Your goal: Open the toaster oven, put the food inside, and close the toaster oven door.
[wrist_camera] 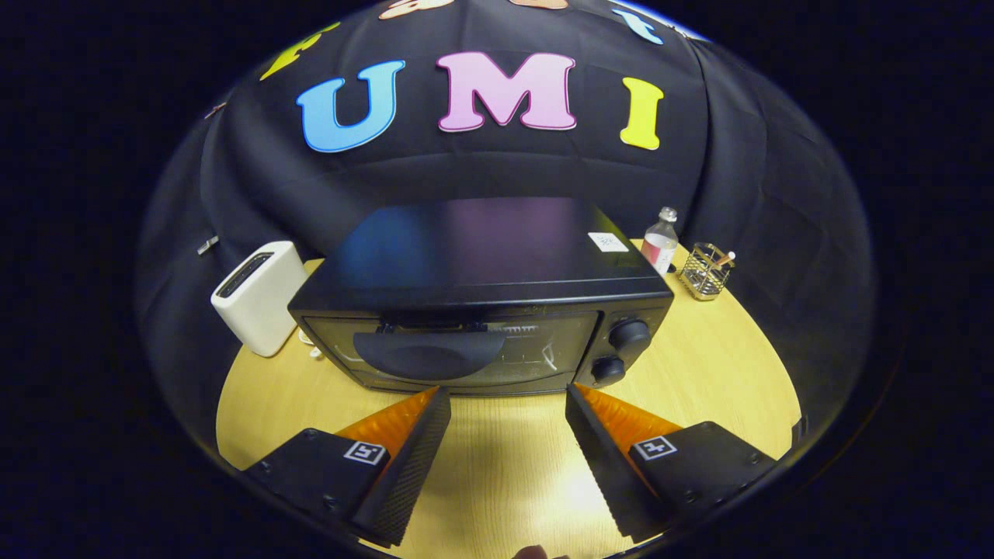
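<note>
Oven (481, 268): black, glossy top, dark glass door, black knobs (627, 334). Toaster (260, 307): cream white, dark slot. Table (722, 373): pale yellow wood grain. Bottle (661, 242): clear, pinkish label. Rack (704, 272): brassy wire mesh. Gripper (509, 396), fingers spread apart: checkered tags.

The gripper (509, 404) hangs spread wide with nothing between its fingers, tips just short of the toaster oven (481, 310), whose shut door blocks the way ahead. Bare bench (722, 388) lies between the fingers and runs open to the oven's right. A white toaster (260, 307) stands close against the oven's left side. A bottle (661, 242) and a wire holder (705, 272) crowd the far right corner.
</note>
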Demonstrator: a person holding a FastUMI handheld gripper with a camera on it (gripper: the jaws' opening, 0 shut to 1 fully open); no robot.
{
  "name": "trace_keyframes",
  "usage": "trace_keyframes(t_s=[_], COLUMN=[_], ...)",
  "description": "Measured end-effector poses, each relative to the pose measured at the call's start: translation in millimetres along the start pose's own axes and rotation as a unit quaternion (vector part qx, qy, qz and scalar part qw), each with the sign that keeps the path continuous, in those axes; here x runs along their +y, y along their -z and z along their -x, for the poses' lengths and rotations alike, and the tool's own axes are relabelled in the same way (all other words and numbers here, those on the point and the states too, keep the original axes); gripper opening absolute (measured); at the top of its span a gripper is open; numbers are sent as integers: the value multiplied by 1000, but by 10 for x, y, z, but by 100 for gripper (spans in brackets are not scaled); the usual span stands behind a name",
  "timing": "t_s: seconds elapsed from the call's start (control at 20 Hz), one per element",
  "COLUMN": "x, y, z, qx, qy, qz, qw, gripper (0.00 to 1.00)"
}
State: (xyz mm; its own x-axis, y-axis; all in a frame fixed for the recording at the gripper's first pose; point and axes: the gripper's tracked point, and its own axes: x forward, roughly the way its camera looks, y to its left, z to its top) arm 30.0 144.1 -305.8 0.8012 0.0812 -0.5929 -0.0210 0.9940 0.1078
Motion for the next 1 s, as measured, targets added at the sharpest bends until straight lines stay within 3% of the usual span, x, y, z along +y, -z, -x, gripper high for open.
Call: trace_keyframes(t_s=[0.6,1.0], x=[-1102,-2043], y=[-1371,-2089], z=[723,1106], qx=[-152,-217], qy=[13,30], qz=[0,2], qw=[988,976], gripper=[98,98])
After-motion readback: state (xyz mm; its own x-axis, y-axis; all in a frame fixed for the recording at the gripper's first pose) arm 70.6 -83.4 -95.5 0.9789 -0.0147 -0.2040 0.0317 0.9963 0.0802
